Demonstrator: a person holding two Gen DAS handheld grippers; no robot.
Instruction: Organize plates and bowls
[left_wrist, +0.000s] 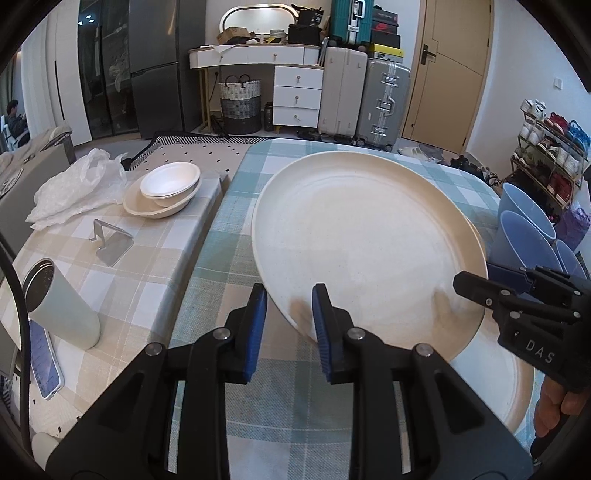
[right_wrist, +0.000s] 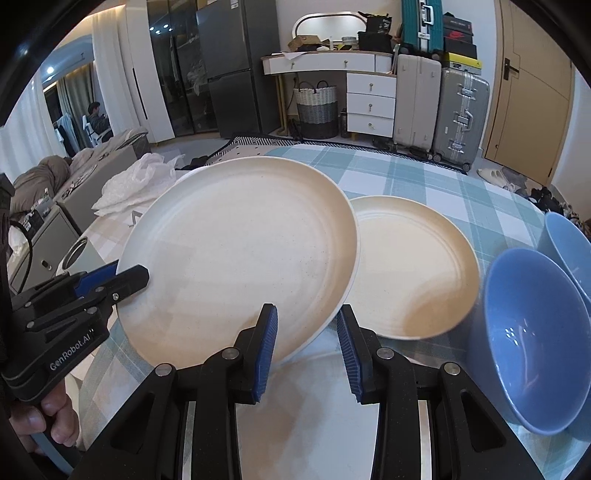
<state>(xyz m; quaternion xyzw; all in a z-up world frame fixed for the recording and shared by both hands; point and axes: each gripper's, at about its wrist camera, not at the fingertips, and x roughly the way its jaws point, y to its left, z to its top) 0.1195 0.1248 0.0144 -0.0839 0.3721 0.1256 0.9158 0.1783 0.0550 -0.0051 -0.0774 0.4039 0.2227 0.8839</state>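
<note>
A large cream plate (left_wrist: 365, 236) is held tilted above the green checked table; it also shows in the right wrist view (right_wrist: 236, 254). My left gripper (left_wrist: 290, 295) straddles its near rim, jaws apart around the edge. My right gripper (right_wrist: 306, 317) likewise straddles the plate's rim, jaws apart. Whether either set of pads presses the rim is unclear. The right gripper's body (left_wrist: 532, 306) shows at the right of the left view, the left gripper's body (right_wrist: 81, 295) at the left of the right view. A second cream plate (right_wrist: 410, 266) lies on the table, a third (right_wrist: 317, 417) under my right gripper.
Blue bowls (right_wrist: 532, 373) stand at the right, also in the left wrist view (left_wrist: 524, 236). Stacked white bowls (left_wrist: 166, 188), a plastic bag (left_wrist: 77, 184), a metal stand (left_wrist: 110, 242), a tumbler (left_wrist: 61, 306) and a phone (left_wrist: 44, 362) sit on the beige table at left.
</note>
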